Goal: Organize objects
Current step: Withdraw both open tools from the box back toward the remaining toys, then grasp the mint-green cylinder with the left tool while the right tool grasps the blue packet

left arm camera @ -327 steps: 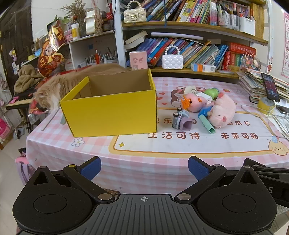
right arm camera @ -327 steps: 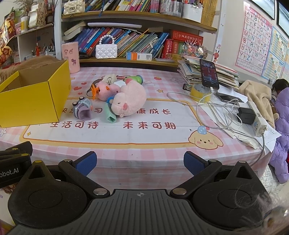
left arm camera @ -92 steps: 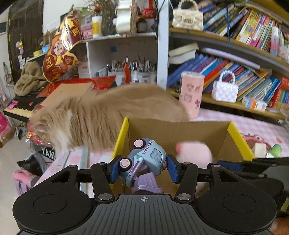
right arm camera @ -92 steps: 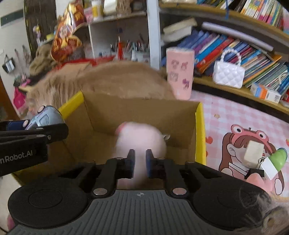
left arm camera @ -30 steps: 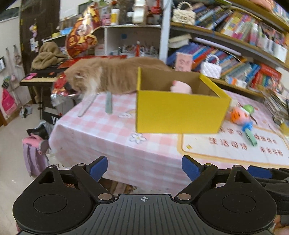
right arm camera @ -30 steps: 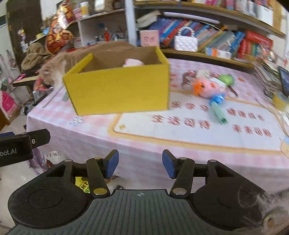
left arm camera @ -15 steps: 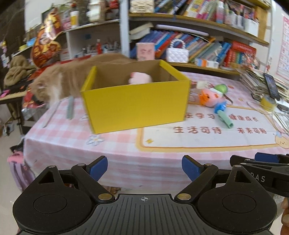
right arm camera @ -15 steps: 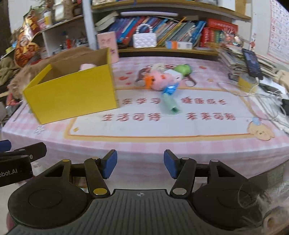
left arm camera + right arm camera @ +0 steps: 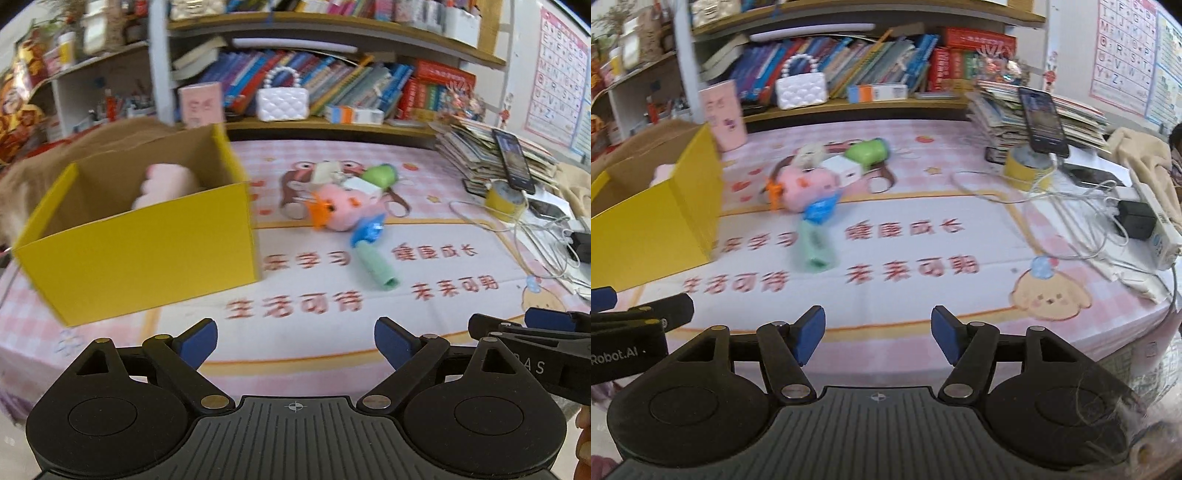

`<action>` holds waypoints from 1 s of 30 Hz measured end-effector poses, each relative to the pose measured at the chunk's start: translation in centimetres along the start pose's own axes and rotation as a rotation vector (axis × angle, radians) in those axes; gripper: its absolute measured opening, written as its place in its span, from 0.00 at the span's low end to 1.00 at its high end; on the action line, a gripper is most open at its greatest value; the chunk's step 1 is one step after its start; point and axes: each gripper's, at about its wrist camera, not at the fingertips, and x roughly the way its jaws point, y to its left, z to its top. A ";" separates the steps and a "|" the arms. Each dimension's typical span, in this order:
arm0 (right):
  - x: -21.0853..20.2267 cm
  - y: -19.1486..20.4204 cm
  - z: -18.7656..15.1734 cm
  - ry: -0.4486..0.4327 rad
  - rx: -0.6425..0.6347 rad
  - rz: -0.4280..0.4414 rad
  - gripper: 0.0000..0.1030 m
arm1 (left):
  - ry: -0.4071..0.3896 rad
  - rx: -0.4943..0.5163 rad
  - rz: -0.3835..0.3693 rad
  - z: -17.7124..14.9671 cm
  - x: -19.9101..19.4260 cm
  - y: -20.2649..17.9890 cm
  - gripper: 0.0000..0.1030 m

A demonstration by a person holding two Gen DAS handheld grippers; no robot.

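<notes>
A yellow cardboard box (image 9: 147,254) stands on the left of the table, with a pink plush (image 9: 168,182) lying inside it. The box also shows in the right wrist view (image 9: 661,221). To its right lies a toy pile: a pink plush with an orange part (image 9: 341,208) (image 9: 805,186), a blue and green tube toy (image 9: 373,254) (image 9: 816,240), a white block (image 9: 846,171) and a green toy (image 9: 378,173) (image 9: 870,149). My left gripper (image 9: 295,338) is open and empty at the table's front edge. My right gripper (image 9: 879,328) is open and empty, right of the left one.
A pink checked tablecloth (image 9: 369,151) covers the table. A phone on a yellow stand (image 9: 1039,125), cables and a power strip (image 9: 1156,221) lie at the right. A book stack (image 9: 480,147) and a bookshelf with a white purse (image 9: 282,101) stand behind. A cat's fur (image 9: 110,134) is behind the box.
Both grippers have swung right and moved closer to the table, so the toy pile sits nearer the centre. The right gripper's jaws have opened wider. Nothing on the table moved.
</notes>
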 end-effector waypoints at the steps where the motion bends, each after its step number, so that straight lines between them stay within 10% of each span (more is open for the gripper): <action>1: 0.3 -0.7 0.3 0.001 0.006 -0.005 0.60 | 0.002 0.004 -0.004 0.3 0.5 -0.6 0.91; 20: 7.5 -7.7 7.0 0.007 0.047 0.060 0.60 | 0.020 -0.090 0.035 5.6 7.2 -5.5 0.90; 30: 10.7 -7.5 9.8 0.006 0.009 0.119 0.60 | 0.106 -0.101 0.056 6.3 12.6 -6.5 0.62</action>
